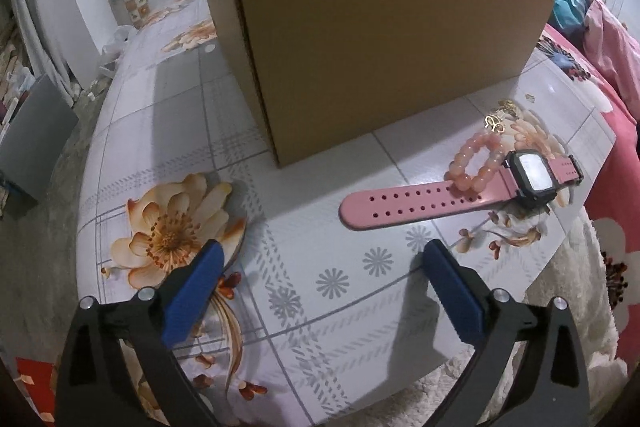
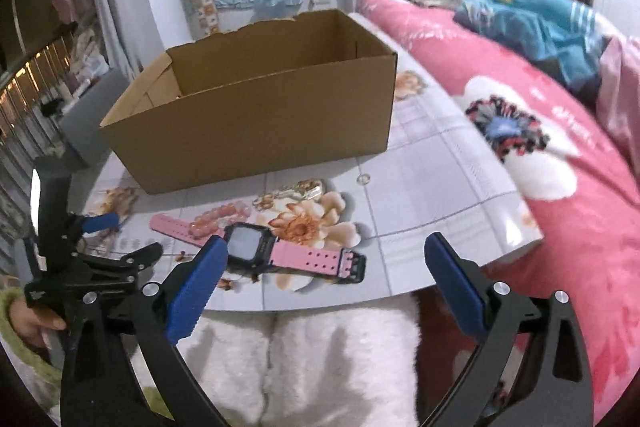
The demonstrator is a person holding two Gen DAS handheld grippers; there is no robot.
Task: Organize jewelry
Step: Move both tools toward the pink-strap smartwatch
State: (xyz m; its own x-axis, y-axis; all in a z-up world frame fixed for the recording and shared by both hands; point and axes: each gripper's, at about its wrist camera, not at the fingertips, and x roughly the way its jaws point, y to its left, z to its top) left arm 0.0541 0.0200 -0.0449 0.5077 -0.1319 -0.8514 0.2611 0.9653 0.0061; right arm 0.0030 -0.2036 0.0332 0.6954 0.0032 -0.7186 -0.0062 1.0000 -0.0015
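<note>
I hold both claws spread wide and empty, ready to pick. Left claw (image 1: 320,267) hovers over the bench (image 1: 304,307); the pink watch (image 1: 460,191) and bead bracelet (image 1: 478,163) lie ahead to its right, near the open cardboard box (image 2: 256,115). Right claw (image 2: 324,267) sits just short of the watch.
</note>
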